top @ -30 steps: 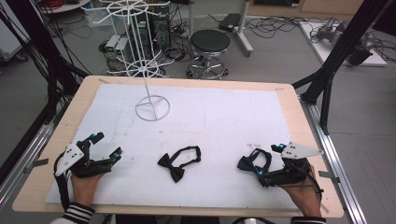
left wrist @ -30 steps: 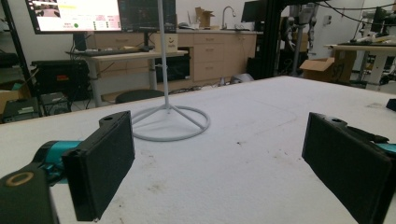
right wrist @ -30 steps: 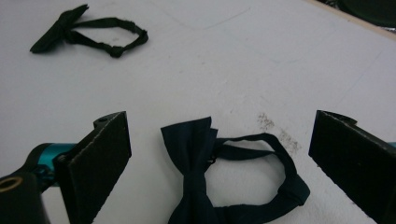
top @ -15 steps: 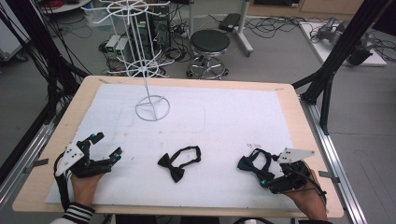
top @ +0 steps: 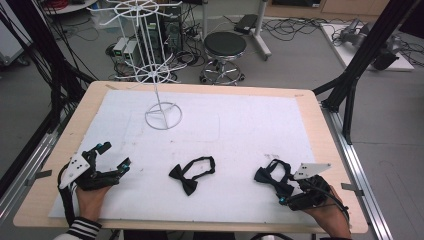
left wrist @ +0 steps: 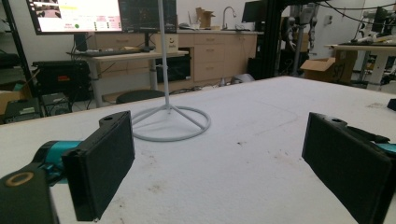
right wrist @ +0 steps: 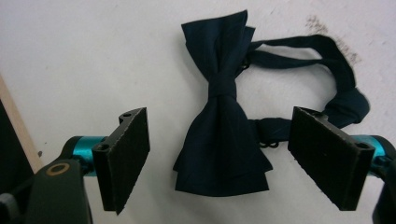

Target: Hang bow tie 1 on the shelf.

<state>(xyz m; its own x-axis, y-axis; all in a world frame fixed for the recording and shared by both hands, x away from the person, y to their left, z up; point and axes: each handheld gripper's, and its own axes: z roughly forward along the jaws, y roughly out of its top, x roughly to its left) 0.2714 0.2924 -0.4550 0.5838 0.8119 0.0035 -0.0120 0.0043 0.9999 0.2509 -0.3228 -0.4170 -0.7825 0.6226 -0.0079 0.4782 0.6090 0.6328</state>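
Observation:
Two dark navy bow ties lie on the white table cover. One bow tie rests mid-table, well apart from both grippers. The other bow tie lies at the right. My right gripper tips down over it, open, with a pad on either side of the bow and not touching it. My left gripper sits low at the table's left, open and holding nothing. It faces the white wire stand.
The wire stand's ring base sits on the far left part of the white cover, and its spoked tiers rise above the back edge. The wooden table edge runs close to my right hand. A stool and cables lie on the floor beyond.
My right gripper has drawn back toward the person and tipped downward over the right bow tie. The left gripper and the middle bow tie have stayed put.

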